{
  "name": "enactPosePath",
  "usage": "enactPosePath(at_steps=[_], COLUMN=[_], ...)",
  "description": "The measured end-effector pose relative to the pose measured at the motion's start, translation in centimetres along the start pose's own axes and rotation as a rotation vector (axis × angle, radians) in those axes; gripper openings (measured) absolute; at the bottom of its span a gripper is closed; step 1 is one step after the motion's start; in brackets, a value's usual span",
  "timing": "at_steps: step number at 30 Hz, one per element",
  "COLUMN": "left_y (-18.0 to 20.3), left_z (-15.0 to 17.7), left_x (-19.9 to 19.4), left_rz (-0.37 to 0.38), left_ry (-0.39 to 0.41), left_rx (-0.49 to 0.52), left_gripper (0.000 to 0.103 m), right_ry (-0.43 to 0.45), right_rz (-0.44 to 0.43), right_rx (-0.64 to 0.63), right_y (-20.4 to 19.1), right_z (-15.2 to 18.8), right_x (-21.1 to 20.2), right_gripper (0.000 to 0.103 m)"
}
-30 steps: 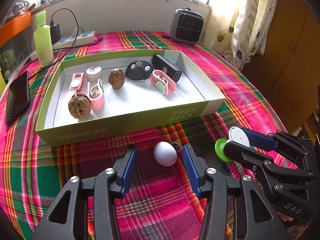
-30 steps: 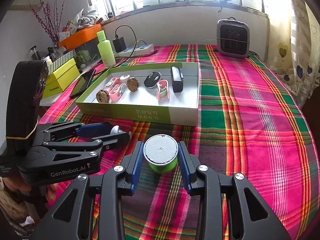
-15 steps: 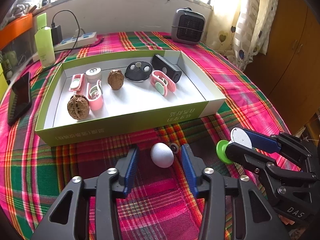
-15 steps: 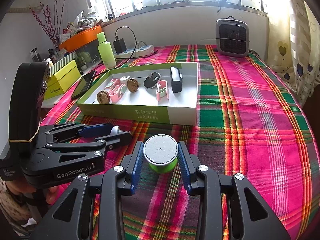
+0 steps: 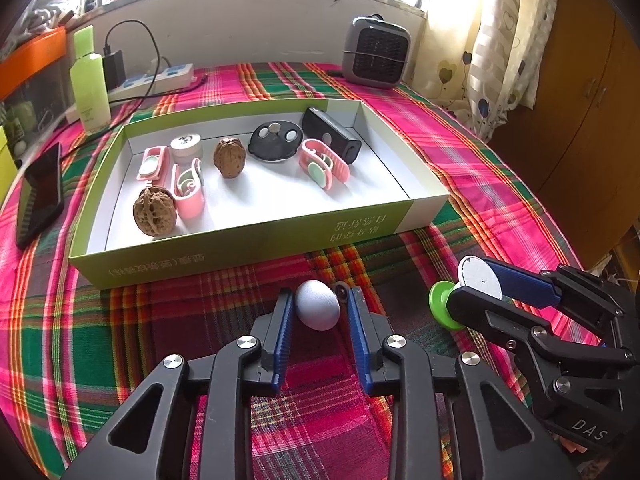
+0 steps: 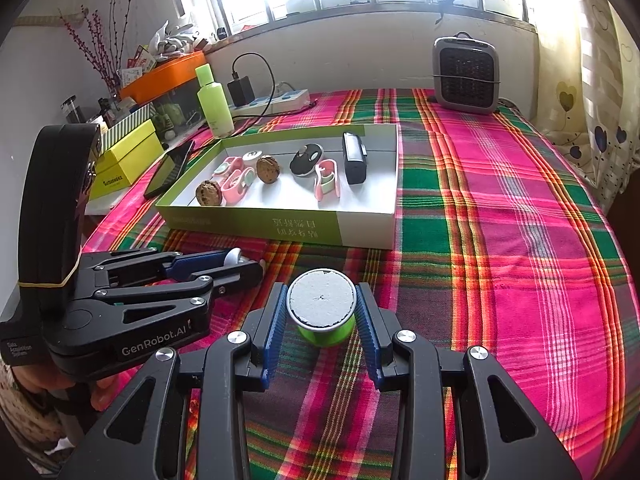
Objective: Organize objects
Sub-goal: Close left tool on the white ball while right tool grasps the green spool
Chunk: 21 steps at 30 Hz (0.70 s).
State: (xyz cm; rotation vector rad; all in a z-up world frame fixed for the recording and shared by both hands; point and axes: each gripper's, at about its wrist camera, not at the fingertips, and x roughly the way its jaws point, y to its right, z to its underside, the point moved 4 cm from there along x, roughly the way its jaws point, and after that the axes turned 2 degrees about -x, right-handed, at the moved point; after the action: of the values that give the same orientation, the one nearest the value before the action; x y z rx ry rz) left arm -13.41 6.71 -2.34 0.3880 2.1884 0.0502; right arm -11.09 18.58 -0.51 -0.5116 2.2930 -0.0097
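White egg-shaped piece (image 5: 318,310) lies on the plaid cloth just in front of the box's (image 5: 248,254) near wall, between the pads of the left hand-held gripper (image 5: 318,316). Its jaws have just been closing; left pad touches, right pad looks a hair off. Judgement: finish the squeeze gently, centred on the widest part, since the rounded shell may squirt out. Right hand-held gripper (image 6: 322,314) holds the green spool (image 6: 324,312) clamped narrow. Lift both clear of the wall, then set down in the bare floor at the box's near right.
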Motion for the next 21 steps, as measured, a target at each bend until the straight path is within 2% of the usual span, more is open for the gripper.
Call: enactPosePath(at_steps=[5,21], left_y=[-0.1,-0.2], left_z=[0.0,0.0], left_x=[-0.1,-1.1], left_rz=[-0.003,-0.014], left_ry=[0.003,0.028], left_rx=[-0.005,-0.007], left_gripper=[0.021,0.020], right_ry=[-0.001,-0.001], right_rz=[0.000,-0.005], right_rx=[0.000,-0.003], right_y=[0.0,-0.5], right_z=[0.0,0.0], right_x=[0.0,0.0], right_gripper=[0.036,0.036])
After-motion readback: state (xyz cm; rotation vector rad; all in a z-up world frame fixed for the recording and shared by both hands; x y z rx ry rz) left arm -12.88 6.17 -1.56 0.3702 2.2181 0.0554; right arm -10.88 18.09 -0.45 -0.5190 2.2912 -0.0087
